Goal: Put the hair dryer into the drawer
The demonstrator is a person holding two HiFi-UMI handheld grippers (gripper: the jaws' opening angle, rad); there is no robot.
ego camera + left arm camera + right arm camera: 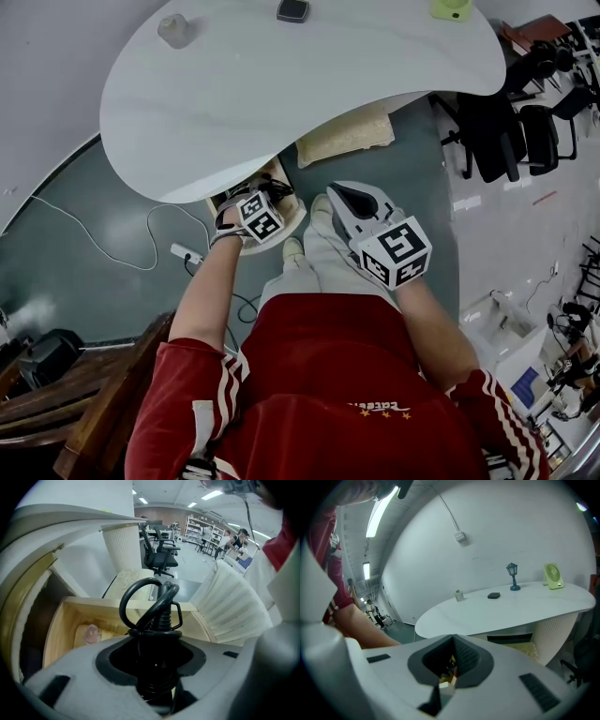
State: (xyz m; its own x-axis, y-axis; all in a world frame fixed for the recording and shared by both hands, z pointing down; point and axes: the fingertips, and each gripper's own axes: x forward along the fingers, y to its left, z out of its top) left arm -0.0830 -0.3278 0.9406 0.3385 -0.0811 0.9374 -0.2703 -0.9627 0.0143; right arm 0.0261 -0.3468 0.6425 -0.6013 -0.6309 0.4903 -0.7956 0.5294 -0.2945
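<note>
Under the white curved table (281, 94) a pale wooden drawer (294, 217) stands pulled out. My left gripper (266, 191) hangs steeply down over it, shut on the black hair dryer (274, 190). In the left gripper view the hair dryer's ribbed black end and looped cord (157, 616) fill the gap of the left gripper (157, 667) and point into the drawer (63, 620). A small pinkish object (91, 633) lies on the drawer's floor. My right gripper (343, 193) is off to the right of the drawer, shut and holding nothing. In its own view the right gripper (450, 667) faces the table (511, 606).
A power strip (185, 252) with a white cable lies on the dark floor left of the drawer. A ribbed pale table base (347, 136) stands behind it. Black office chairs (511, 131) are at the right, a wooden chair (84, 394) at the lower left. Small items, among them a green fan (450, 8), sit on the table's far side.
</note>
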